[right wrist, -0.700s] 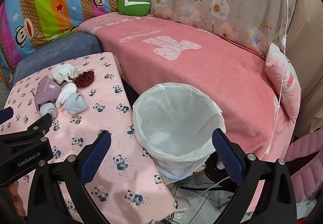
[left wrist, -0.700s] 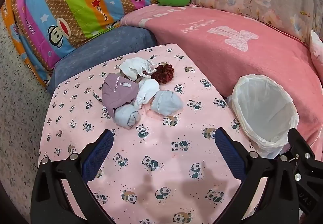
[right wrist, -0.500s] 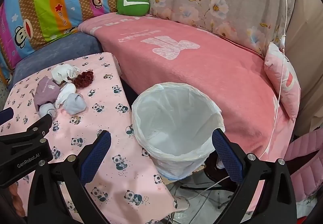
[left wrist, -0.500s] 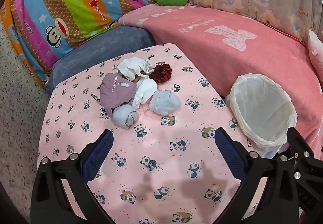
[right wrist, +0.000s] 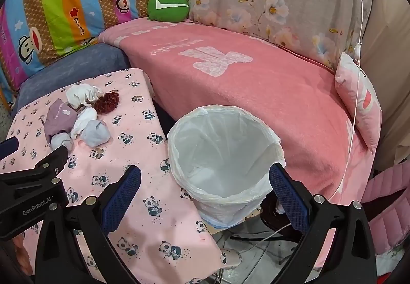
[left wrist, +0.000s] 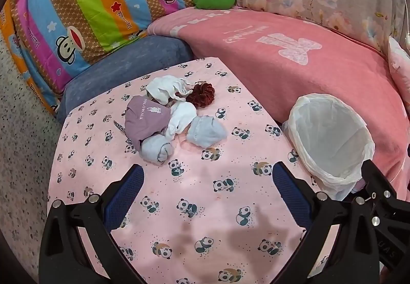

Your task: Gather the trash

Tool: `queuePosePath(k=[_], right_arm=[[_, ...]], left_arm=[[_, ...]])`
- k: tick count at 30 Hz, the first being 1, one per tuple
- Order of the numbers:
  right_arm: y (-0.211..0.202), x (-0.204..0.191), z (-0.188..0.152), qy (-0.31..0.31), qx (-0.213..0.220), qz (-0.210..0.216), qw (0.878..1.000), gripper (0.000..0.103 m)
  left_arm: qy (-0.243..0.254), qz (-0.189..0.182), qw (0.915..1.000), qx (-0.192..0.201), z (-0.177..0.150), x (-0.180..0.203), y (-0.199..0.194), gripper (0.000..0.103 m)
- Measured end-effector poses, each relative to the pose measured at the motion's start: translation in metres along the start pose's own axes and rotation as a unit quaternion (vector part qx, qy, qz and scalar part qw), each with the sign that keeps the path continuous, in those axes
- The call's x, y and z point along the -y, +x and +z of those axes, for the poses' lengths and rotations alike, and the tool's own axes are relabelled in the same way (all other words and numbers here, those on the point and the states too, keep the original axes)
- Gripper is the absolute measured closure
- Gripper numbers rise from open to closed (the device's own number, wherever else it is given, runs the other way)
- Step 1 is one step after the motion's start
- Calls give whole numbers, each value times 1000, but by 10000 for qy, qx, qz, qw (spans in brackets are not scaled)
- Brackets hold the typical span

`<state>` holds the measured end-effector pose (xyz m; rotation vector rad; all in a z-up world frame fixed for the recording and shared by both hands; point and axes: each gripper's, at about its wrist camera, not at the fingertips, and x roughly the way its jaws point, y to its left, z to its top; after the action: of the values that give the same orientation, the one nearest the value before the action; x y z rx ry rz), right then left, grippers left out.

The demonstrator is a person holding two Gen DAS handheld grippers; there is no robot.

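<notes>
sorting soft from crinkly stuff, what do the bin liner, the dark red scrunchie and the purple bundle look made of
Bin liner: thin translucent white plastic film, by its wrinkles and sheen.
Dark red scrunchie: gathered fabric, matte and ruffled, maybe velvety.
Purple bundle: soft knit cloth, probably cotton, matte, with printed white lettering.

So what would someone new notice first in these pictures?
Probably the little heap of balled-up socks and a dark red scrunchie on the panda-print cloth. Next, the white-lined bin standing just off the cloth's edge, in front of the pink blanket. Behind, a striped monkey-print quilt stands out.
</notes>
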<state>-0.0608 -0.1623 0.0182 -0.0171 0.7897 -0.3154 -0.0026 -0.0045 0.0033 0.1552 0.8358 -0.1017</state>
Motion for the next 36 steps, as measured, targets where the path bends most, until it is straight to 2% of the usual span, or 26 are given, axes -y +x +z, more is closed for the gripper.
queuePosePath(k=[36], right_arm=[[-9,4,1,64,132,-7,9999,5]], left_arm=[[85,-31,9998,151,4,4,-10,7]])
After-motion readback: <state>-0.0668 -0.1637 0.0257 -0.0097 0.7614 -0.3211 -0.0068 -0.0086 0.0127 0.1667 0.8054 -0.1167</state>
